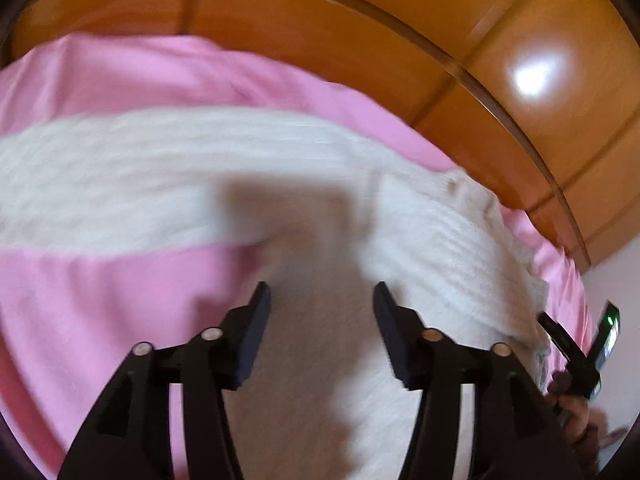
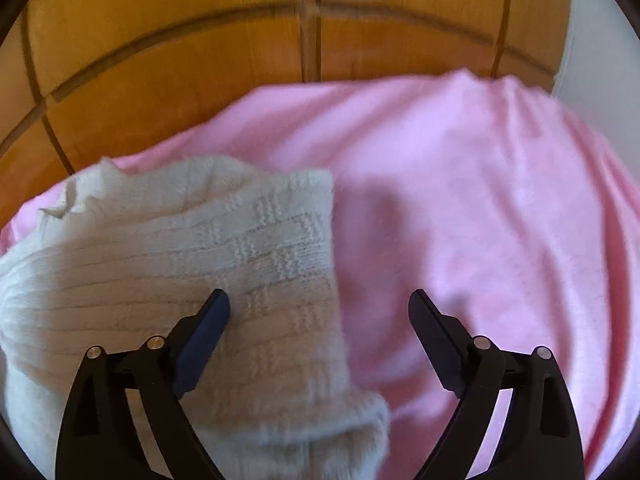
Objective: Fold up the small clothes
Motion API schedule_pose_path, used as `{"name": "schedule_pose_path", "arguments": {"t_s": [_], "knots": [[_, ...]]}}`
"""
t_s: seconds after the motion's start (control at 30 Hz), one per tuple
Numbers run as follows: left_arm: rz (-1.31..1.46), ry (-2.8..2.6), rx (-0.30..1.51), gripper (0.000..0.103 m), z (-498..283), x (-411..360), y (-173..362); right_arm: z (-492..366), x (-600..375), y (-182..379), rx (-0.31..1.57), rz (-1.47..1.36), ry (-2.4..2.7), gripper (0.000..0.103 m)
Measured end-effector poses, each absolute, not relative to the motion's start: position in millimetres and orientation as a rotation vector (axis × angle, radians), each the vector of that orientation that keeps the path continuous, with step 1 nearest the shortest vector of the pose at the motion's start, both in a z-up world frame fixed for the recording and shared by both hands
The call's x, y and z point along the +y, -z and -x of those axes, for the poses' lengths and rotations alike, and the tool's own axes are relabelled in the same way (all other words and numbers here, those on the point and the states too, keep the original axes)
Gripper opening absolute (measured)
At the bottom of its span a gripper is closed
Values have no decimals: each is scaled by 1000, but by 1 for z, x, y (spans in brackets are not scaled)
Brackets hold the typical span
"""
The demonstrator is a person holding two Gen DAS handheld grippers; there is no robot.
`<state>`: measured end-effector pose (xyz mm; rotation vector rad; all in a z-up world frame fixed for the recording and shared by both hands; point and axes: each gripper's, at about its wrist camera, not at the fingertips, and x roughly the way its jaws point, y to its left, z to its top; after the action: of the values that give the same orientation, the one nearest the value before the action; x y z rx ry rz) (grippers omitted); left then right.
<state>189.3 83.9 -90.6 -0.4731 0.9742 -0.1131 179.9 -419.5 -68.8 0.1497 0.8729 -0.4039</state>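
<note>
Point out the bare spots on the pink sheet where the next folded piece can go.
In the right wrist view, the widest bare patch of pink sheet runs from the white knit garment to the sheet's right edge, back to the wooden cabinet. In the left wrist view, a smaller patch lies left of the garment. The garment itself crowds the middle.

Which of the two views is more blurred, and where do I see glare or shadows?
Left wrist view: strong motion blur smears the white knitted garment; glare spot on the wooden panel. Right wrist view: sharper, knit pattern readable; glare at the top; soft shadow on the pink sheet.
</note>
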Motion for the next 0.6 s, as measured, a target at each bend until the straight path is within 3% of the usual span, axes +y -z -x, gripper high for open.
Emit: {"name": "schedule_pose_path", "arguments": {"t_s": [0.2, 0.4, 0.6], "knots": [[672, -4, 923, 53, -141, 162, 105, -147, -351, 51, 858, -102, 178, 90], [913, -206, 802, 53, -91, 257, 113, -129, -281, 84, 955, -21, 31, 90], [1099, -326, 672, 50, -62, 343, 118, -127, -270, 99, 962, -22, 47, 97]]}}
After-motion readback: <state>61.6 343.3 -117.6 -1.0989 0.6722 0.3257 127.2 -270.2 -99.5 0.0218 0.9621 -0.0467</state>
